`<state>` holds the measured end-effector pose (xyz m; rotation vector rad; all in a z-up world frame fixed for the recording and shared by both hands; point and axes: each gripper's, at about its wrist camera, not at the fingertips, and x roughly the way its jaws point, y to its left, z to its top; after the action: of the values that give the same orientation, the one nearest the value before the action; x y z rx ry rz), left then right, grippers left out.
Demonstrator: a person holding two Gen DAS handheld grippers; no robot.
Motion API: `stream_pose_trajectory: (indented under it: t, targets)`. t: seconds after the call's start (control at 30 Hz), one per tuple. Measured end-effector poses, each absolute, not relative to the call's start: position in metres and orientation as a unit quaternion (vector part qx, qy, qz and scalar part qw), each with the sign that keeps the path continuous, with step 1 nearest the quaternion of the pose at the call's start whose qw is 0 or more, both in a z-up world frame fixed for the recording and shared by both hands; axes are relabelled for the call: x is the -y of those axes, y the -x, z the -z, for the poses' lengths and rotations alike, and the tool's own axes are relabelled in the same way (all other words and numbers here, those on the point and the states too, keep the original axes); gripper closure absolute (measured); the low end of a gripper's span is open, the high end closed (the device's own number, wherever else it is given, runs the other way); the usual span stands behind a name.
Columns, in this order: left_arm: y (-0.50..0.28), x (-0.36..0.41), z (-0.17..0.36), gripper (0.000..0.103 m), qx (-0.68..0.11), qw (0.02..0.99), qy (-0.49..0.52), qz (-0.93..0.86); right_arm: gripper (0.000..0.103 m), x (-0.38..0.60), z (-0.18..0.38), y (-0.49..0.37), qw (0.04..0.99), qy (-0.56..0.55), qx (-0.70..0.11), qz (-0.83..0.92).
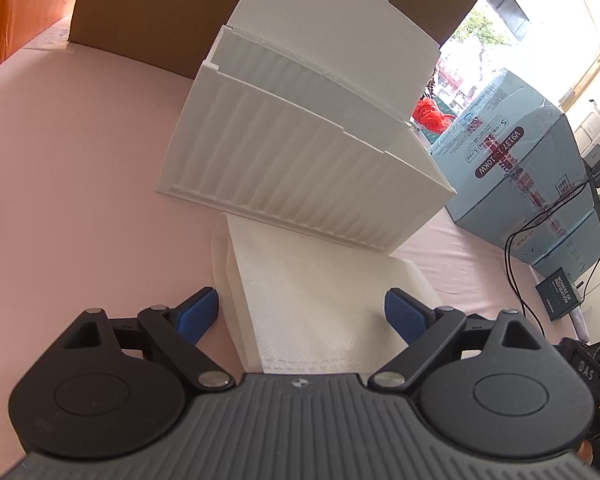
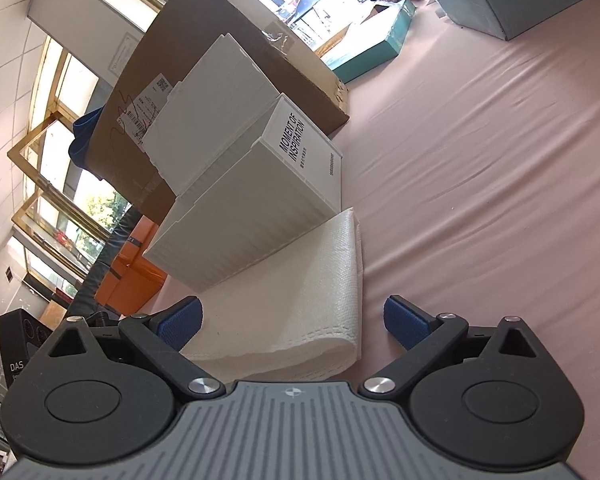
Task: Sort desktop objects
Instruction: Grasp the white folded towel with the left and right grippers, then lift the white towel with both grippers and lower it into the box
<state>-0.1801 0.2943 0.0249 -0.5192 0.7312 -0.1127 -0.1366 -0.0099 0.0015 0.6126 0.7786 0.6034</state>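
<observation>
A folded stack of white paper towels (image 1: 308,304) lies on the pink tabletop in front of a white ribbed desktop organizer (image 1: 300,176). My left gripper (image 1: 302,314) is open, its blue pads either side of the stack's near end. In the right wrist view the same towel stack (image 2: 296,308) lies between the open fingers of my right gripper (image 2: 296,322). The white organizer (image 2: 240,216), printed "MOMENT OF INSPIRATION", stands just behind it. Neither gripper is closed on the towels.
A brown cardboard box (image 1: 148,12) stands behind the organizer. A light blue carton (image 1: 532,184) with black cables sits at the right, a small dark box (image 1: 558,296) beside it. An orange box (image 1: 16,8) is at the far left. Pink tablecloth (image 2: 480,184) spreads to the right.
</observation>
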Motion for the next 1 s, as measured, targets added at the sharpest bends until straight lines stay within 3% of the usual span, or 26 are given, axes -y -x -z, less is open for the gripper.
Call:
stream_pose_trajectory:
  t: [0.03, 0.1, 0.2, 0.27, 0.3, 0.33, 0.43, 1.0]
  targets:
    - [0.180, -0.294, -0.025, 0.022, -0.352, 0.901, 0.247, 0.052, 0.018, 0.009, -0.001, 0.136, 0.838, -0.287, -0.368, -0.284]
    - [0.181, -0.293, -0.025, 0.030, -0.349, 0.905, 0.240, 0.046, 0.056, 0.008, 0.002, 0.134, 0.839, -0.283, -0.372, -0.280]
    - [0.183, -0.289, -0.027, 0.052, -0.341, 0.912, 0.222, 0.043, 0.081, 0.008, 0.006, 0.131, 0.841, -0.277, -0.381, -0.267]
    - [0.185, -0.287, -0.030, 0.063, -0.333, 0.919, 0.208, 0.033, 0.090, 0.008, 0.007, 0.131, 0.841, -0.276, -0.382, -0.265]
    - [0.187, -0.287, -0.031, 0.074, -0.329, 0.923, 0.199, 0.026, 0.093, 0.008, 0.007, 0.132, 0.843, -0.274, -0.380, -0.264]
    - [0.188, -0.286, -0.033, 0.081, -0.325, 0.926, 0.191, 0.018, 0.094, 0.008, 0.007, 0.133, 0.846, -0.271, -0.376, -0.263]
    - [0.187, -0.290, -0.031, 0.088, -0.325, 0.925, 0.196, 0.013, 0.095, 0.008, 0.004, 0.137, 0.855, -0.264, -0.361, -0.263]
    - [0.196, -0.288, -0.041, 0.093, -0.291, 0.939, 0.184, 0.000, 0.097, 0.019, -0.020, 0.155, 0.864, -0.284, -0.286, -0.302]
